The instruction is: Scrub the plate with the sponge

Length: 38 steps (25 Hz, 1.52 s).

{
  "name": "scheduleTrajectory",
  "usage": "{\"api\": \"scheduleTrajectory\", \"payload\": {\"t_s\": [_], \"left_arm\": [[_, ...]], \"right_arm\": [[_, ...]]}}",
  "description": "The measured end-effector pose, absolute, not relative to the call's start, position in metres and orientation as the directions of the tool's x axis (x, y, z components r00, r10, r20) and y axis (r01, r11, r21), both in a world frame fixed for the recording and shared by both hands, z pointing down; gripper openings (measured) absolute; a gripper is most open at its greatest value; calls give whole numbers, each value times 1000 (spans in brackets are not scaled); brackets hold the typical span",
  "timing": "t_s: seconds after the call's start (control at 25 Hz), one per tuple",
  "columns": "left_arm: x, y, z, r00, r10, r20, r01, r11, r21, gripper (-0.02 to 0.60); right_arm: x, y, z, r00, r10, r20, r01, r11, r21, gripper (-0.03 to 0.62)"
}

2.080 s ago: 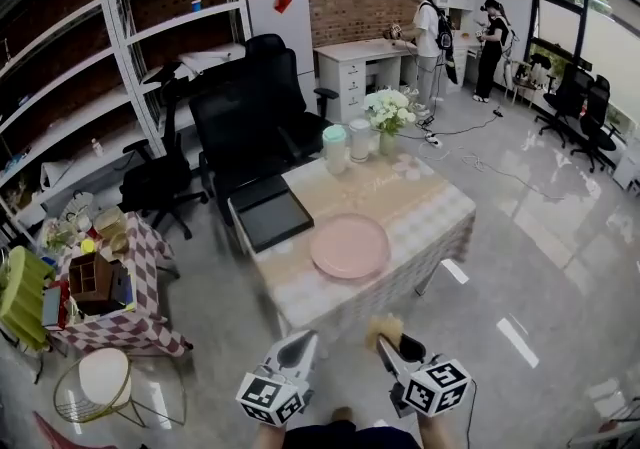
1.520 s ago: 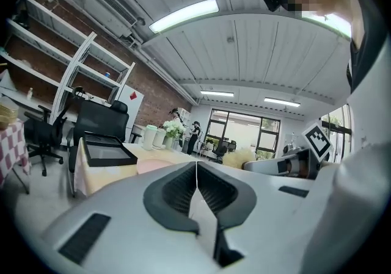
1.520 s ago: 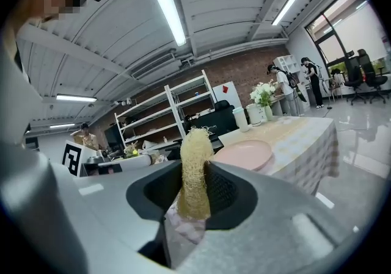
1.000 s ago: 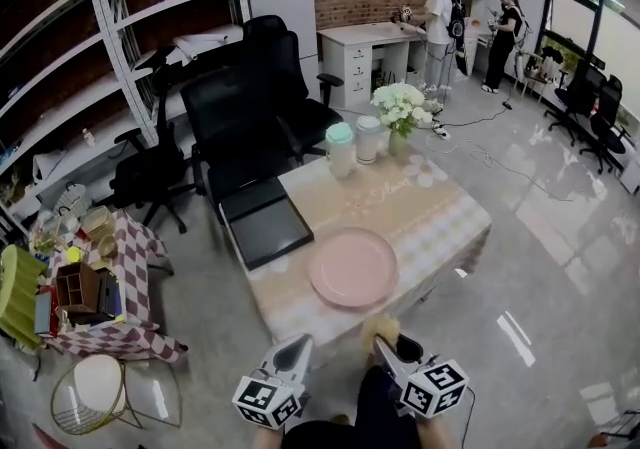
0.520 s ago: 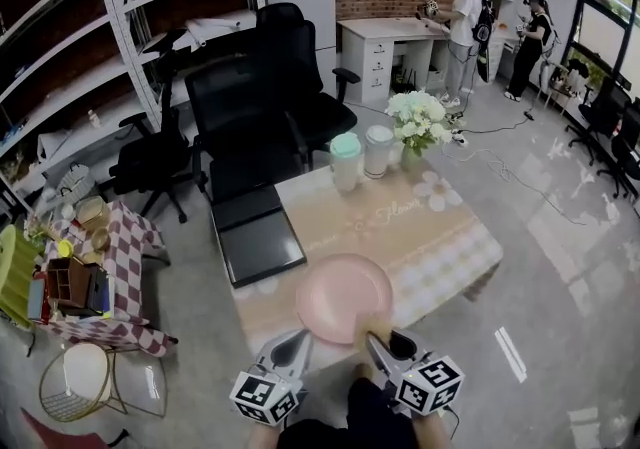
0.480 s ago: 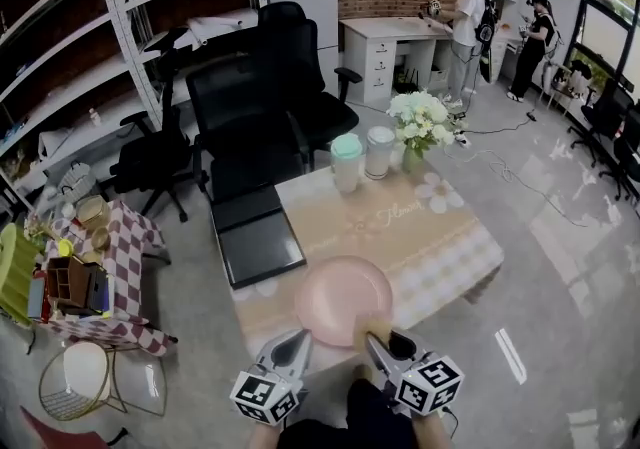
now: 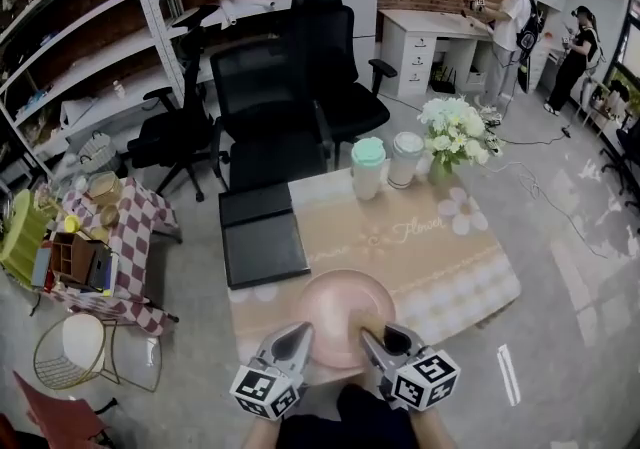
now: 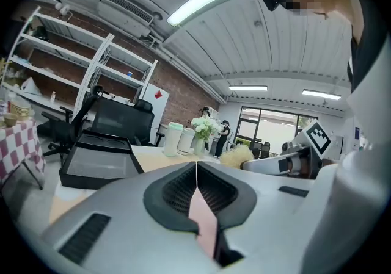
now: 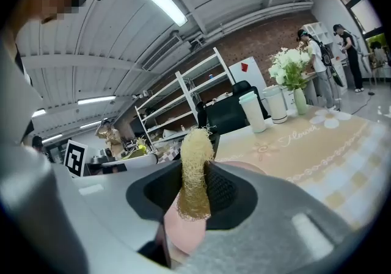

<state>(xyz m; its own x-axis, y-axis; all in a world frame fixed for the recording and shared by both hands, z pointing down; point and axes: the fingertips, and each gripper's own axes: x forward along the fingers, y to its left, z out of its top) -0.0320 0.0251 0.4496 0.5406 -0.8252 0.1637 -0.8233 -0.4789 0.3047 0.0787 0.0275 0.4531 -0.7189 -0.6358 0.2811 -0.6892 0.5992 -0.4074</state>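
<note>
A round pink plate [image 7: 340, 309] lies near the front edge of the beige patterned table [image 7: 450, 257]. My left gripper [image 7: 296, 335] hovers at the plate's near left rim, jaws shut with nothing between them; in the left gripper view [image 8: 197, 172] the pink plate [image 8: 205, 230] shows below the closed jaws. My right gripper [image 7: 373, 337] is shut on a yellow fibrous sponge [image 7: 371, 322] over the plate's near right part. In the right gripper view [image 9: 197, 188] the sponge [image 9: 195, 169] sticks up between the jaws, with the plate [image 9: 183, 233] beneath.
A black tray [image 7: 262, 247] overhangs the table's left edge. Two lidded cups [image 7: 368, 167] and a vase of white flowers [image 7: 455, 132] stand at the far side. Black office chairs [image 7: 270, 107] are behind the table, a small checkered table [image 7: 100, 247] to the left, people [image 7: 515, 17] far back.
The view has closed in on the table. Both grippers, earlier short of the table's front edge, now reach over the plate's near rim. The sponge has stayed in the right gripper.
</note>
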Motion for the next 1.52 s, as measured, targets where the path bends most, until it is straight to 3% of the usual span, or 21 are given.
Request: {"api": "scheduleTrajectory", "payload": {"t_s": [0.56, 1.2, 1.52], "left_arm": [[-32, 10, 470, 464, -865, 188, -867, -401, 295, 12], [-58, -5, 491, 519, -805, 289, -844, -428, 322, 12], [-62, -13, 489, 533, -794, 292, -839, -449, 308, 12]], "right_arm": [[72, -1, 485, -785, -535, 312, -618, 654, -435, 104], [39, -26, 498, -755, -522, 398, -656, 621, -430, 104], [28, -39, 500, -712, -524, 467, -689, 652, -317, 104]]}}
